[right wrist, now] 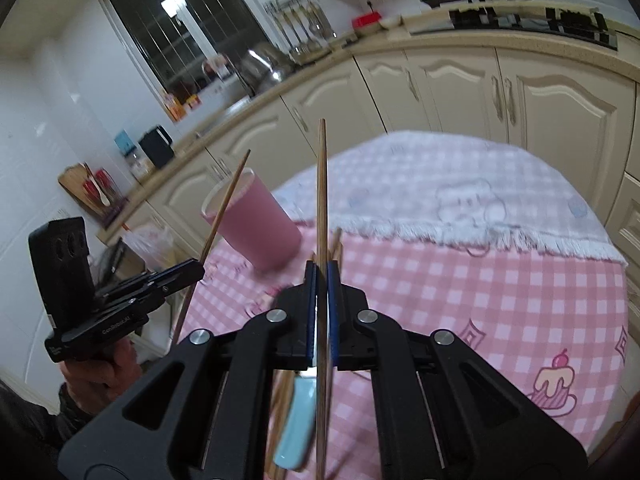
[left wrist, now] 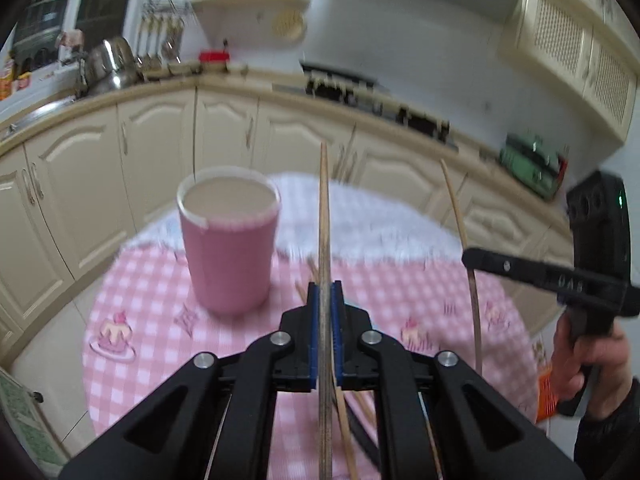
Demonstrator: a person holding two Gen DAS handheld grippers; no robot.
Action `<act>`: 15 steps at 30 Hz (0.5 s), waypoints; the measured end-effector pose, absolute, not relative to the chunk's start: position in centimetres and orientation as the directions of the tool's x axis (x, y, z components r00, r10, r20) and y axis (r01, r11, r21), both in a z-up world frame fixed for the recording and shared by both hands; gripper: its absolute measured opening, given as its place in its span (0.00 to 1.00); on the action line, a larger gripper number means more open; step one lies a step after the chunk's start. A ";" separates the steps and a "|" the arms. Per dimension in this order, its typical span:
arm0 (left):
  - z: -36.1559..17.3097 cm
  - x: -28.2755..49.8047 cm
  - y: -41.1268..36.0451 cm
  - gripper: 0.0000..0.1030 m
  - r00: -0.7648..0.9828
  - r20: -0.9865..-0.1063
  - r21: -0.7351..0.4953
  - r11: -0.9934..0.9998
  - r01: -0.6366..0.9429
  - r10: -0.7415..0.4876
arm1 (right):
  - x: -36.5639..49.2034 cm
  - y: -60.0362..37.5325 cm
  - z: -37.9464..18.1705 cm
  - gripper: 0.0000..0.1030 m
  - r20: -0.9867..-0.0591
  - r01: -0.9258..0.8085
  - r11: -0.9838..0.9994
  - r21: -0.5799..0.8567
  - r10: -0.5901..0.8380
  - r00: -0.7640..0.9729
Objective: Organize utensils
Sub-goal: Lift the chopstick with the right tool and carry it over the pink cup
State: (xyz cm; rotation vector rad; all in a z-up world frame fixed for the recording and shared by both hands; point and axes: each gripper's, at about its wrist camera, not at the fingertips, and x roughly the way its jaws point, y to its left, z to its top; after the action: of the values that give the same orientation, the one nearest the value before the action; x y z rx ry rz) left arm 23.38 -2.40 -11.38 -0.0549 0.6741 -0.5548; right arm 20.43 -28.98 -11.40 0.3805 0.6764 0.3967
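1. The left gripper (left wrist: 325,300) clamps an upright chopstick (left wrist: 324,216) between its blue pads (left wrist: 313,320).
2. A pink cup (left wrist: 228,248) stands on the checked tablecloth (left wrist: 132,280).
3. At right, the right gripper (left wrist: 480,258) holds another chopstick (left wrist: 460,220).

Left wrist view: sits just behind the left claw (left wrist: 325,292), low centre of the frame, and faces forward over the round worktop (left wrist: 132,280) toward the cream cabinets (left wrist: 160,148) and stove (left wrist: 340,84) along the top.

Right wrist view: sits just behind the right claw (right wrist: 321,276), tilted, looking across the worktop (right wrist: 500,300) toward the window (right wrist: 176,32) at upper left.

Nearness: both close above the cloth; the far kitchen is blurred.

Shared ground: pink cup (left wrist: 229,244) (right wrist: 256,228), checked cloth, cabinets.

Cross-sight: each view catches the other claw, at right edge (left wrist: 470,258) and left edge (right wrist: 198,270).
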 end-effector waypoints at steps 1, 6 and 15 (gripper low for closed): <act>-10.9 23.4 -2.4 0.05 0.656 -0.557 -0.231 0.854 0.467 -0.509 | 20.6 -28.9 -10.9 0.05 -0.509 -0.235 0.854 0.464 0.474 0.719; -8.0 23.9 -1.2 0.05 0.745 -0.434 -0.247 0.862 0.442 -0.506 | 21.8 -28.1 -8.1 0.05 -0.436 -0.288 0.834 0.471 0.504 0.746; -3.5 27.1 0.0 0.05 0.861 -0.248 -0.244 0.889 0.388 -0.444 | 25.5 -24.3 -1.7 0.05 -0.277 -0.393 0.807 0.440 0.539 0.795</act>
State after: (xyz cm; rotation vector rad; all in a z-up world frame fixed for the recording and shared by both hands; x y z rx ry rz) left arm 27.08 0.02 -3.52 -0.1893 0.3042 -0.4393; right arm 25.51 -24.30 -1.65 0.3755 0.4069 0.5134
